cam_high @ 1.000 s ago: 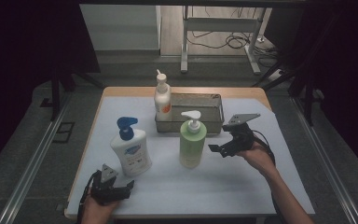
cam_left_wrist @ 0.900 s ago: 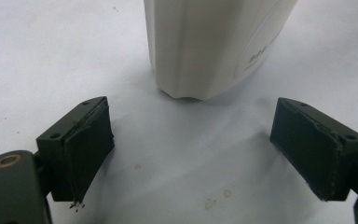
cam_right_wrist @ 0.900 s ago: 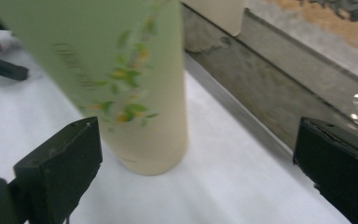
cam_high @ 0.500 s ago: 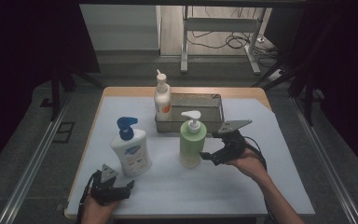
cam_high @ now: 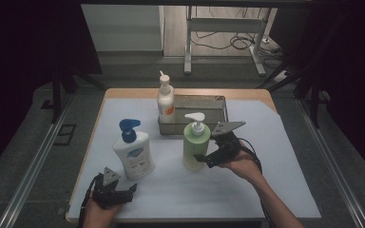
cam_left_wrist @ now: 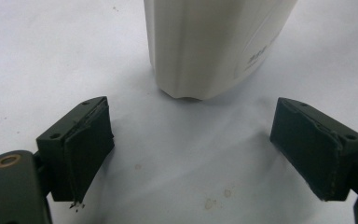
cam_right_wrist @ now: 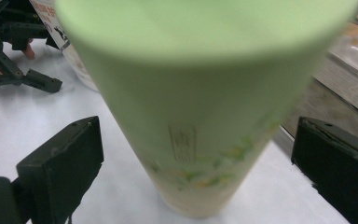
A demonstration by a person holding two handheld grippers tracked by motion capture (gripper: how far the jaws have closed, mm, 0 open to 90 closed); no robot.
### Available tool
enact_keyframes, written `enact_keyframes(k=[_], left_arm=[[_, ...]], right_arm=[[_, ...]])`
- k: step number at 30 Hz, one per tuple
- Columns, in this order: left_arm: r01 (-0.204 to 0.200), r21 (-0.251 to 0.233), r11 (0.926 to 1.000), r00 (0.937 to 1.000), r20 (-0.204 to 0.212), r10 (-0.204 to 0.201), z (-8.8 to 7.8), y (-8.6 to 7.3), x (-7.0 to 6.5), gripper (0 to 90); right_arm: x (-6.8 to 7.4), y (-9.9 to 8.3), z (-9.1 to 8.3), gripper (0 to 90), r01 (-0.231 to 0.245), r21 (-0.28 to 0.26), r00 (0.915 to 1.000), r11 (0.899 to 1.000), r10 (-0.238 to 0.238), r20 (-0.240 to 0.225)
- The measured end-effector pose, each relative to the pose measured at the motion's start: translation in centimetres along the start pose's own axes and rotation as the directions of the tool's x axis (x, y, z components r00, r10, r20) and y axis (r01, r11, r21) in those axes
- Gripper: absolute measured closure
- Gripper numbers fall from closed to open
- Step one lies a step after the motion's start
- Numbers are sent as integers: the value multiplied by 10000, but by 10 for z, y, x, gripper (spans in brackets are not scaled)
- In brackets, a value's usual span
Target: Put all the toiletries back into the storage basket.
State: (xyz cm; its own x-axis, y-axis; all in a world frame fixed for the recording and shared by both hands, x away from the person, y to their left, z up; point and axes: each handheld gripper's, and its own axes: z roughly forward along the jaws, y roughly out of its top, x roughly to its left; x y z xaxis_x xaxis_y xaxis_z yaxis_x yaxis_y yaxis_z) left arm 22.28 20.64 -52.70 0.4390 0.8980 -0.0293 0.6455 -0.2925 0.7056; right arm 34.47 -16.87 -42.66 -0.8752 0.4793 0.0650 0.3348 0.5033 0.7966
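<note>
A green pump bottle (cam_high: 196, 144) stands upright at the middle of the white table cover. My right gripper (cam_high: 203, 158) is open right against its right side; in the right gripper view the green bottle (cam_right_wrist: 191, 107) stands between the two spread jaws without touching them. A white bottle with a blue pump (cam_high: 133, 152) stands to its left. My left gripper (cam_high: 126, 190) rests open near the front edge, just in front of that white bottle (cam_left_wrist: 214, 42). A third white bottle with an orange label (cam_high: 165, 102) stands at the back.
A grey metal tray (cam_high: 214, 105) sits behind the green bottle, the orange-label bottle at its left end. The white cover (cam_high: 275, 180) spreads over a wooden table (cam_high: 247, 92). Dark floor, rails and a desk frame surround the table.
My right gripper has moved left and forward to the green bottle, so its open jaws now straddle the bottle's lower body. The left gripper has stayed in place.
</note>
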Motion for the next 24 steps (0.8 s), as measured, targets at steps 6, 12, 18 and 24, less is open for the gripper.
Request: enact_keyframes(k=[6,12,18,24], left_arm=[[-4,0,10000,10000,-2,4,0,0,0,126],[-7,3,10000,10000,-1,7,0,0,0,126],[-6,3,10000,10000,2,6,0,0,0,126],[-6,4,10000,10000,-2,6,0,0,0,126]], right_arm=[[4,6,9,21,158,-34,9999,9999,-158,46],[5,9,15,28,100,-123,9999,9999,-99,113],[5,10,20,91,177,-183,9994,9997,-172,300],[7,11,19,121,329,-99,9979,9994,-323,562]])
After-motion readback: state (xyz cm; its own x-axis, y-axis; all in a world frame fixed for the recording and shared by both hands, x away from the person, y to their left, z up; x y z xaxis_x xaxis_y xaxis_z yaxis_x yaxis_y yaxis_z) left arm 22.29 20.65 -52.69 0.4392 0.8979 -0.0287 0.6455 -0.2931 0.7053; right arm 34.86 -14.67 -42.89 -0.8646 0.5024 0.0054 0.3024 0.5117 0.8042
